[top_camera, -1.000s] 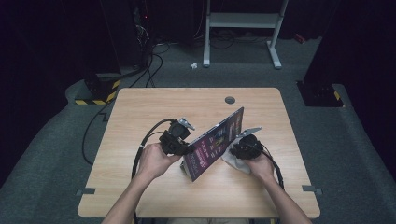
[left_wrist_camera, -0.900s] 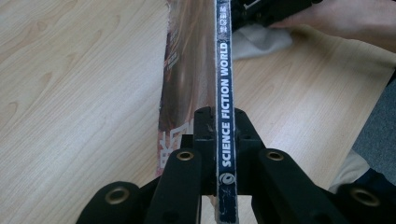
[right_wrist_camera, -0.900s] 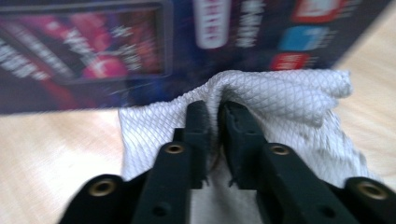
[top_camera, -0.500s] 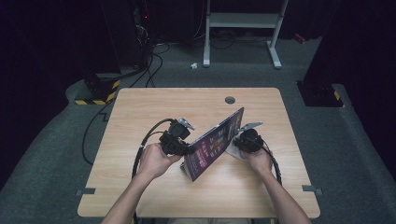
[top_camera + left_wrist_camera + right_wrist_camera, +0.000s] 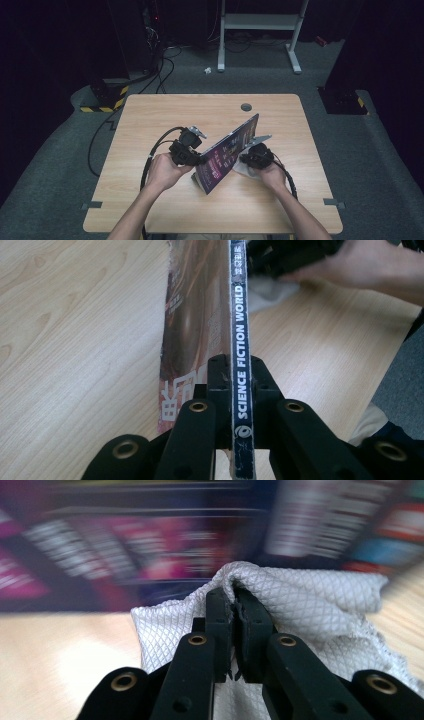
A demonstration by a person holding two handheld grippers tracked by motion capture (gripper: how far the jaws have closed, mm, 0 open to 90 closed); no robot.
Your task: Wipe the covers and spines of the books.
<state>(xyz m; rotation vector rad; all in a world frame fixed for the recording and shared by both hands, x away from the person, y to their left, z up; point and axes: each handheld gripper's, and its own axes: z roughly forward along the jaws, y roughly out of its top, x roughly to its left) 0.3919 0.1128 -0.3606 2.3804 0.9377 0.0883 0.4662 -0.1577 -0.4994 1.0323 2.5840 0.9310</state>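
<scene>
A magazine point(image 5: 227, 152) with a dark, pink-printed cover stands tilted on its lower edge in the middle of the wooden table point(image 5: 165, 115). My left gripper point(image 5: 198, 161) is shut on its spine point(image 5: 241, 315), which reads SCIENCE FICTION WORLD; in the left gripper view the left gripper point(image 5: 241, 372) has a jaw on each side of it. My right gripper point(image 5: 250, 159) lies just right of the magazine, shut on a fold of white mesh cloth point(image 5: 300, 600). Close behind the right gripper point(image 5: 234, 600), the magazine's cover point(image 5: 150, 545) is blurred. The cloth point(image 5: 241, 171) rests on the table below the cover.
A round cable hole point(image 5: 245, 107) sits near the table's far edge. Black cable point(image 5: 152, 152) loops from the left gripper across the table's left half. Behind the table a white metal stand point(image 5: 260, 22) rests on the floor, with a yellow-striped box point(image 5: 107, 97) at the left.
The right hand has shifted slightly toward the magazine with the cloth. The left gripper and the magazine have stayed where they were.
</scene>
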